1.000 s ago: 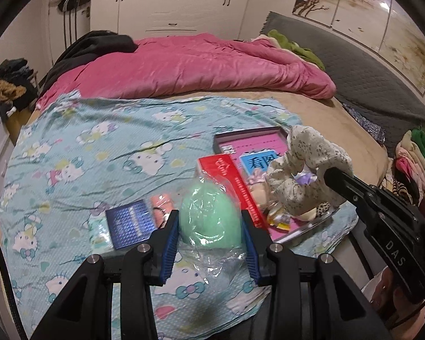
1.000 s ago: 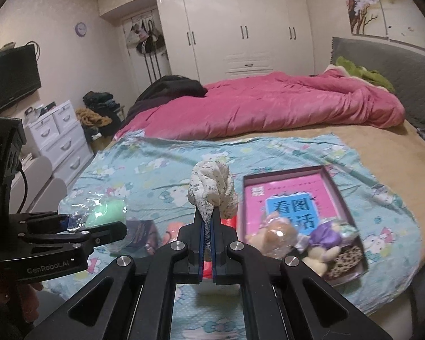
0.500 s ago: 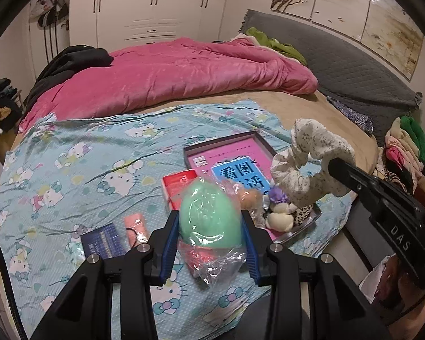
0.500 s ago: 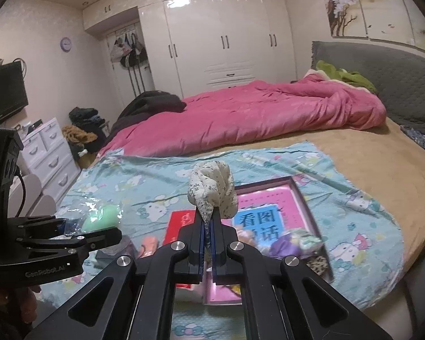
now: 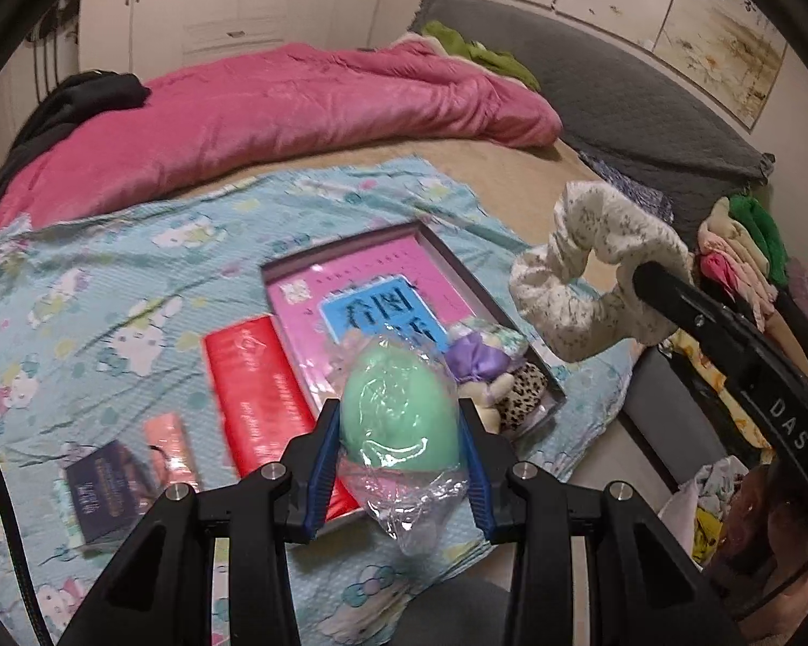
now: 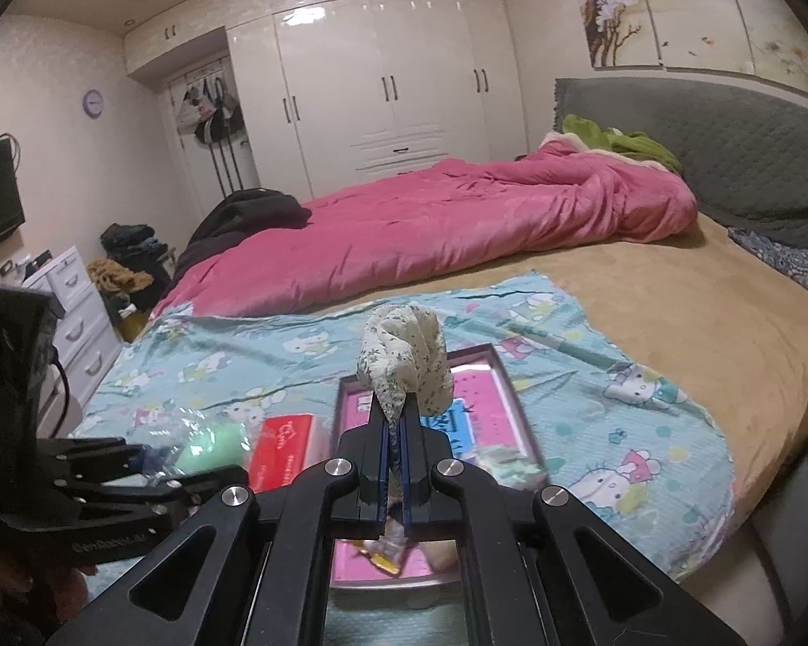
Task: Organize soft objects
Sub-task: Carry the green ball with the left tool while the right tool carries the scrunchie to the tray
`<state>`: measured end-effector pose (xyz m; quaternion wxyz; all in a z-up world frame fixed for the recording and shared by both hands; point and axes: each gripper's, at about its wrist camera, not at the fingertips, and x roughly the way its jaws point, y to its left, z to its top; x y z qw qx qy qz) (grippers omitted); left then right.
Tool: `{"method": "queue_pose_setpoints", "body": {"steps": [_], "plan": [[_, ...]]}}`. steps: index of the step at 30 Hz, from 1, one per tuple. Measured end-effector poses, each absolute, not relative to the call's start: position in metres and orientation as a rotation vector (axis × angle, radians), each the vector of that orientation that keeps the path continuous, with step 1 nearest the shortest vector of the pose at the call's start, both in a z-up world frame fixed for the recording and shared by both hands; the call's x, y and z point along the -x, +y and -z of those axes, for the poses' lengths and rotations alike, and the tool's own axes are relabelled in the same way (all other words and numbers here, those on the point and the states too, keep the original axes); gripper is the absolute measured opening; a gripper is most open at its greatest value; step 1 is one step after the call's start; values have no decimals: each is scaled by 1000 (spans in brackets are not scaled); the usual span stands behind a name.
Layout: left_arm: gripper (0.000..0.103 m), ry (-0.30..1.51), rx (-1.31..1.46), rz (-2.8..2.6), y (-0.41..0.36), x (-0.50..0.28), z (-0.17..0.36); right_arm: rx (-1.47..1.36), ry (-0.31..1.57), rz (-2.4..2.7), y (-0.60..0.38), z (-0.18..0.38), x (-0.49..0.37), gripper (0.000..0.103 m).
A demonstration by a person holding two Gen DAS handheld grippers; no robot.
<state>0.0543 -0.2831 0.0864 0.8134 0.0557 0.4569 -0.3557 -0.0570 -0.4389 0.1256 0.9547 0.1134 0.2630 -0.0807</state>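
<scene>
"DAS" reads on the right gripper, clamped on a scrunchie above the tray. The left gripper grasps a wrapped green sponge. Only the right view shows a clock.

We note a matt, soft-looking green egg wrapped in crinkly, glossy clear film. The scrunchie is gathered printed cloth, matt. Left gripper and right gripper are matt black plastic with bright metal screws; the fingers carry ribbed blue pads. The sheet is thin printed cloth, creased. The quilt has a satin sheen. The book cover and red box look glossy. The wardrobe doors are high-gloss white.
</scene>
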Motion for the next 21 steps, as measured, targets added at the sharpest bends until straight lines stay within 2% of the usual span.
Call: {"method": "queue_pose_setpoints", "body": {"steps": [11,21], "plan": [[41,1081,-206,821,-332,-52,-29,-272,569,182,-465,-99,53,3],[41,1165,-232,827,-343,-56,14,-293,571,150,-474,-89,37,3]]}}
